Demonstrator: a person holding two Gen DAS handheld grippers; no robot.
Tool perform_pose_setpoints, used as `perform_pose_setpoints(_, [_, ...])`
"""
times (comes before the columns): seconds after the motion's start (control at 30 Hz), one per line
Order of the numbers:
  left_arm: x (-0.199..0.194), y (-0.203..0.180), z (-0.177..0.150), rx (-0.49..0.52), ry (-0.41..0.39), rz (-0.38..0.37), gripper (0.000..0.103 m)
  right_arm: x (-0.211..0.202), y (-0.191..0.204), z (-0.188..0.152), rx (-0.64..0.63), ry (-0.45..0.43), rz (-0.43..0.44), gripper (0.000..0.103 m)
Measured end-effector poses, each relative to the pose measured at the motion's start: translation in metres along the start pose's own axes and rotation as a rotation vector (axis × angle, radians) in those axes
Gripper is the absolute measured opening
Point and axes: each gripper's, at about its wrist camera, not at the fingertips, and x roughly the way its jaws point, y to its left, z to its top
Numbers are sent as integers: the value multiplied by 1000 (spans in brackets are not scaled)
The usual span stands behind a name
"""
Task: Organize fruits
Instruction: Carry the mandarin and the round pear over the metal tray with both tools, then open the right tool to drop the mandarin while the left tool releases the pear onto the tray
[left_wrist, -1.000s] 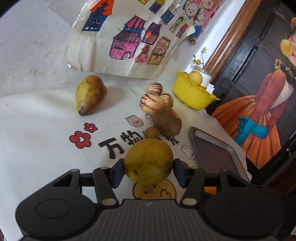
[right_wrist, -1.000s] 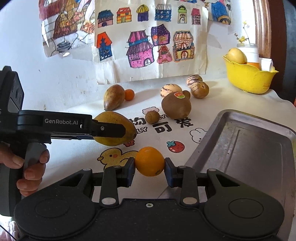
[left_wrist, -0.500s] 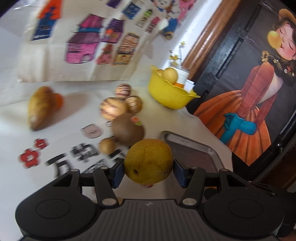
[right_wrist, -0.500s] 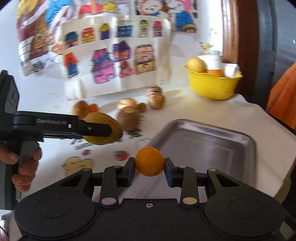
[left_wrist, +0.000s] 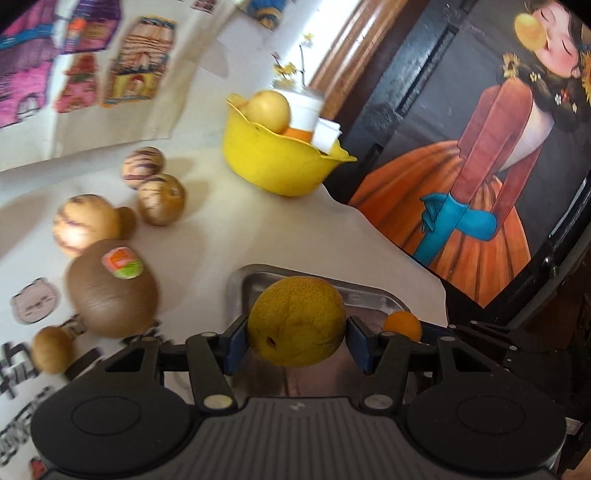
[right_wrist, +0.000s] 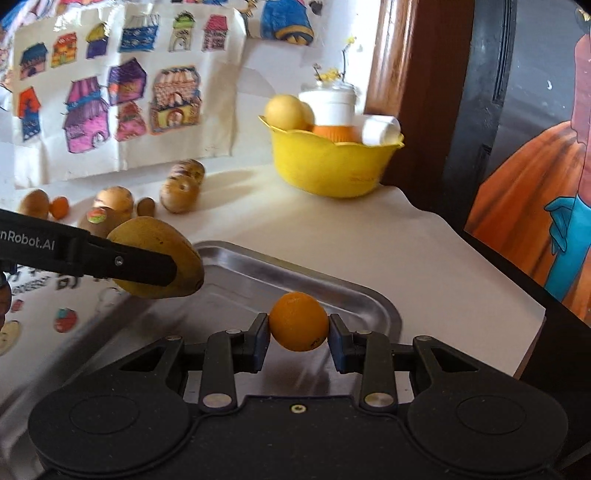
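Behind the metal tray (right_wrist: 373, 299), a yellow bowl (right_wrist: 325, 166) holds fruit.

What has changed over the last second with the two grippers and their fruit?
Both grippers swung from above the printed cloth to over the metal tray. The left gripper carried its pear to the tray's near corner; the right gripper brought its orange over the tray's middle. Nothing was taken or let go: both stay clamped. The loose fruit on the cloth and the yellow bowl kept their places.

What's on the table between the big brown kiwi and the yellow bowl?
Nothing: bare white cloth lies between the kiwi and the yellow bowl in the left wrist view.
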Motion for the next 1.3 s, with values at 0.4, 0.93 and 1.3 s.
perform_pose_setpoints(0.4, [28, -1, 2, -9, 25, 11, 60, 18, 0, -7, -43, 19, -42, 36])
perform_pose_setpoints(0.93, [32, -3, -1, -4, 62, 23, 62, 12, 1, -14, -37, 3, -54, 44])
perform_pose_setpoints(1.3, [7, -11, -7, 5, 17, 29, 90, -15, 3, -21, -7, -30, -54, 64])
